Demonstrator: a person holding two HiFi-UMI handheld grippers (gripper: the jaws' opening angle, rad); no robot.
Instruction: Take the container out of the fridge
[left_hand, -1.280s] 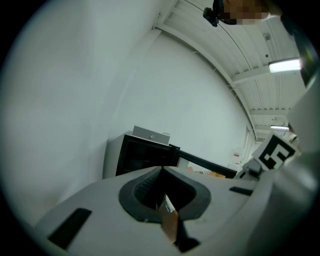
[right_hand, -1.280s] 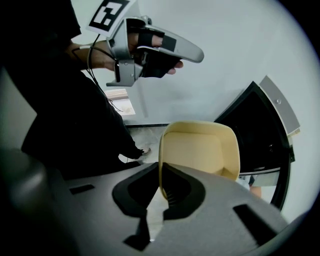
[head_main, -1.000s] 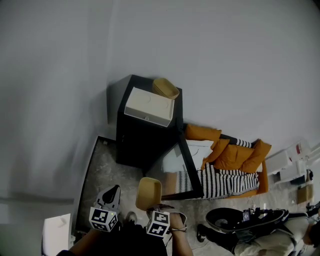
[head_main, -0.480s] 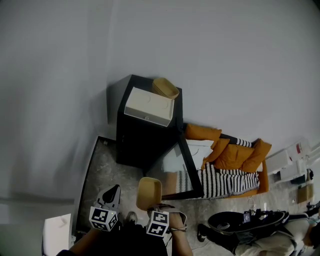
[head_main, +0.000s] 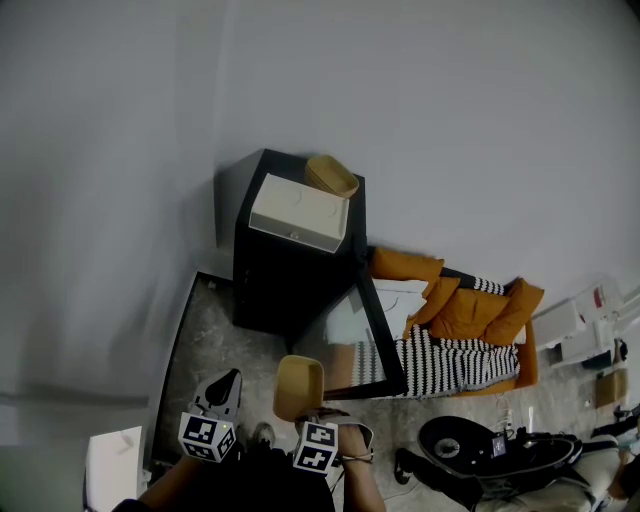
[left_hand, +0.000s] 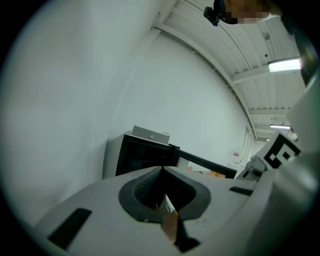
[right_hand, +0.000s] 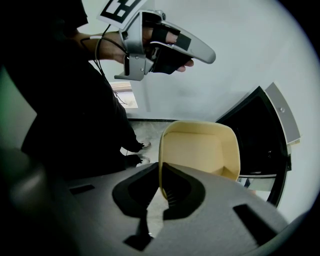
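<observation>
In the head view, a pale yellow container (head_main: 298, 386) hangs in front of the person, low in the frame. My right gripper (head_main: 306, 414) is shut on its near rim. The right gripper view shows that rim pinched between the jaws, with the container (right_hand: 200, 149) opening upward beyond my right gripper (right_hand: 161, 169). The black fridge (head_main: 288, 278) stands against the wall with its glass door (head_main: 362, 340) swung open. My left gripper (head_main: 226, 382) is held beside the container, shut and holding nothing; it also appears as the left gripper (right_hand: 170, 44) in a hand.
A white box (head_main: 298, 212) and a second yellow container (head_main: 331, 176) sit on top of the fridge. An orange sofa (head_main: 470, 310) with a striped blanket stands to the right. A person with black gear (head_main: 500, 455) is at the lower right.
Both grippers and the held container stay where they were. Only the black gear at the lower right has shifted slightly.
</observation>
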